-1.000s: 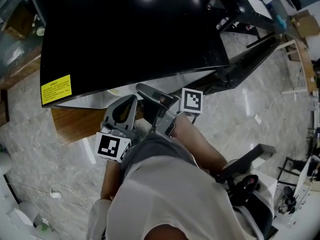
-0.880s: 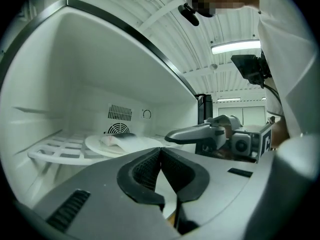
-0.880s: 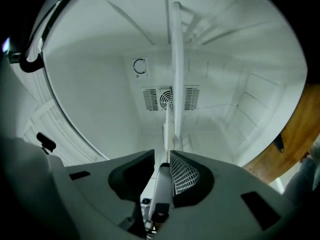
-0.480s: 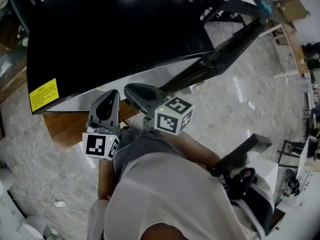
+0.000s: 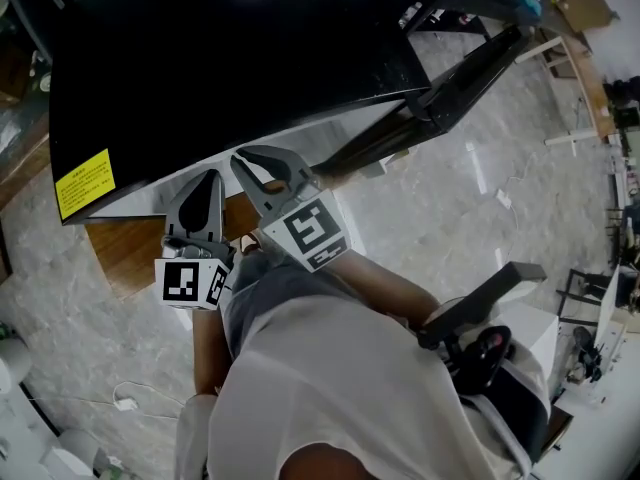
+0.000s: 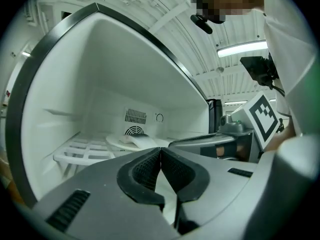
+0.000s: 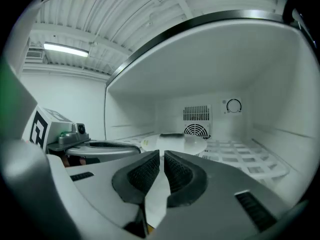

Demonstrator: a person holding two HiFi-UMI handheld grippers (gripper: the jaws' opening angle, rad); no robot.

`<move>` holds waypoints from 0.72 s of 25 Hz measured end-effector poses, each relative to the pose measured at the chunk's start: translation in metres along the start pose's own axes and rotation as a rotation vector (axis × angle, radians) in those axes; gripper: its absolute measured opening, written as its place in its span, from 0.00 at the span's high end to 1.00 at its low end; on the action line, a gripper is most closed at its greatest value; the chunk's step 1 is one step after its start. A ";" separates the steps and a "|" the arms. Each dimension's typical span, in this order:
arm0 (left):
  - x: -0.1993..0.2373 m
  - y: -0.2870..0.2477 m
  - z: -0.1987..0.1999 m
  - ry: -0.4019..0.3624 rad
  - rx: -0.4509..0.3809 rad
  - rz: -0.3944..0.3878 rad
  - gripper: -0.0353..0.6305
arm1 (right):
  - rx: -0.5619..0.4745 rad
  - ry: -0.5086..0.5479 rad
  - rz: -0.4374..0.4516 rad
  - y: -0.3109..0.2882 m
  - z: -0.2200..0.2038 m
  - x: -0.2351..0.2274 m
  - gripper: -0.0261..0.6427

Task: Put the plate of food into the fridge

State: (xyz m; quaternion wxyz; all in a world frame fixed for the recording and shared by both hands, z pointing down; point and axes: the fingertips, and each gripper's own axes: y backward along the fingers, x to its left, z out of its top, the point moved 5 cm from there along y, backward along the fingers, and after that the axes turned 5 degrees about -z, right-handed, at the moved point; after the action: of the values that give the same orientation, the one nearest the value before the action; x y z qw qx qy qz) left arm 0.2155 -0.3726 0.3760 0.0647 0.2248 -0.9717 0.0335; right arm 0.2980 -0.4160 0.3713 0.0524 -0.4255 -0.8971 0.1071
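Right gripper view is showing the plate of food sitting on the fridge shelf beyond the fingers. The right gripper fingers, having just been closing, are nearly touching, with nothing between them. The left gripper fingers are pressing together.

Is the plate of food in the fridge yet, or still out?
In. The plate rests on the white wire shelf inside the fridge, just before the round fan vent.

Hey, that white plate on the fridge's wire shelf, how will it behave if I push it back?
The plate looks rigid and shallow, so it should probably slide flat, not tip. The slatted shelf may snag its base, and the food on top could shift.
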 end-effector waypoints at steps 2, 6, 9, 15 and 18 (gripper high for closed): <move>0.002 -0.002 0.000 0.000 0.002 -0.002 0.92 | -0.001 0.002 -0.007 -0.005 0.002 -0.002 0.90; 0.007 -0.007 0.002 0.017 -0.012 -0.008 0.92 | 0.007 0.008 -0.005 -0.015 0.005 -0.004 0.90; 0.013 -0.010 0.000 0.027 -0.017 -0.014 0.92 | 0.016 0.025 0.009 -0.020 0.008 0.000 0.90; 0.013 -0.016 0.001 0.027 -0.003 -0.024 0.92 | 0.007 0.031 0.009 -0.026 0.011 0.000 0.90; 0.010 -0.013 0.005 0.042 -0.004 -0.028 0.92 | -0.009 0.020 -0.008 -0.019 0.017 -0.002 0.91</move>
State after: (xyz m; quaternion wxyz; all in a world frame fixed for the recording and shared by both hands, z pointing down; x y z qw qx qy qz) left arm 0.2123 -0.3893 0.3730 0.0858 0.2377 -0.9669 0.0355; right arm 0.2820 -0.4318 0.3596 0.0599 -0.4232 -0.8987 0.0986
